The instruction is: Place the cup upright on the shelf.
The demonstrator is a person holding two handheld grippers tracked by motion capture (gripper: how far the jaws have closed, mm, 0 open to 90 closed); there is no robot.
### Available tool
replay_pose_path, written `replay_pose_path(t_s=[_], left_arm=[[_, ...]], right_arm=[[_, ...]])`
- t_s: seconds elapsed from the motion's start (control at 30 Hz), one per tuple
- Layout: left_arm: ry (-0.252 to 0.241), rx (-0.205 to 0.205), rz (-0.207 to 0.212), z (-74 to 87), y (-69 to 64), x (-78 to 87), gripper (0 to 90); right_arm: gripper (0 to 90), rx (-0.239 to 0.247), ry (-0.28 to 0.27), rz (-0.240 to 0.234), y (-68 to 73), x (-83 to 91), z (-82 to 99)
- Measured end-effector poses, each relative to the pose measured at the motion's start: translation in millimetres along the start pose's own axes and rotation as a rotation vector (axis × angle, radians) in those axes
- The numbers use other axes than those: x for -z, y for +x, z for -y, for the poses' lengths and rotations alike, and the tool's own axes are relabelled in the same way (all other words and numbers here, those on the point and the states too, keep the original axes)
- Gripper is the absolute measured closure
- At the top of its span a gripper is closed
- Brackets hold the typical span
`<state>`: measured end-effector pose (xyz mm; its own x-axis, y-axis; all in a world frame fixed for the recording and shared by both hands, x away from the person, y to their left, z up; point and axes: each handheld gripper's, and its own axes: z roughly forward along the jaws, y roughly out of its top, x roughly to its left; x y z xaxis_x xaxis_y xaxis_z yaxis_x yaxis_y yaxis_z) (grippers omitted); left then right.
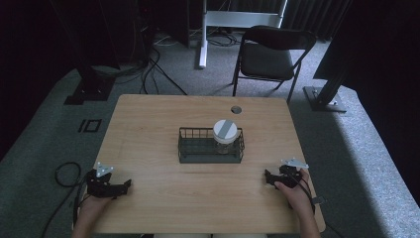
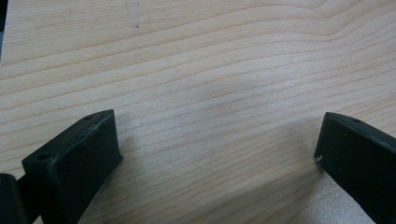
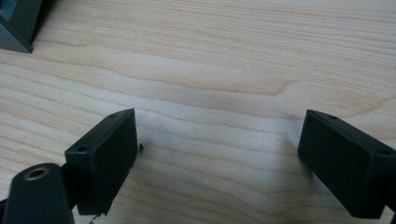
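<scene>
A wooden table (image 1: pixel 163 198) is seen from above, with a dark wire basket (image 1: pixel 198 157) set near its centre. A jar (image 1: pixel 227 135) with a white lid crossed by a grey stripe stands upright inside the basket, at its right end, close to the far wall. The left gripper (image 1: pixel 126 185) is held low at the near left of the table, the right gripper (image 1: pixel 267 177) at the near right; both are well apart from the basket. In the left gripper view (image 2: pixel 217 140) the jaws are spread wide over bare wood grain, nothing between them. In the right gripper view (image 3: pixel 217 140) the jaws are likewise spread, empty, with a dark corner, probably of the basket, at the upper left. Risks judged from here: the jar sits tight against the wire walls, so a jaw could be caught on the rim during approach; the basket, light and unheld, could be dragged or tipped if the jar is lifted at an angle; the smooth lid could slip if gripped off-centre.
</scene>
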<state>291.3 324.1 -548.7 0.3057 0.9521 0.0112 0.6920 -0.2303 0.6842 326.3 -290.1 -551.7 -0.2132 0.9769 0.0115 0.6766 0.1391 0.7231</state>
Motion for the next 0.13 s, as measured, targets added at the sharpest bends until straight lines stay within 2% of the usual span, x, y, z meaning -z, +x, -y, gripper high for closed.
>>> replay_pose_path(t_s=[0.13], left_arm=[[0.0,0.0,0.0,0.0,0.0,0.0,0.1]], right_arm=[[11.6,0.0,0.0,0.0,0.0,0.0,0.0]])
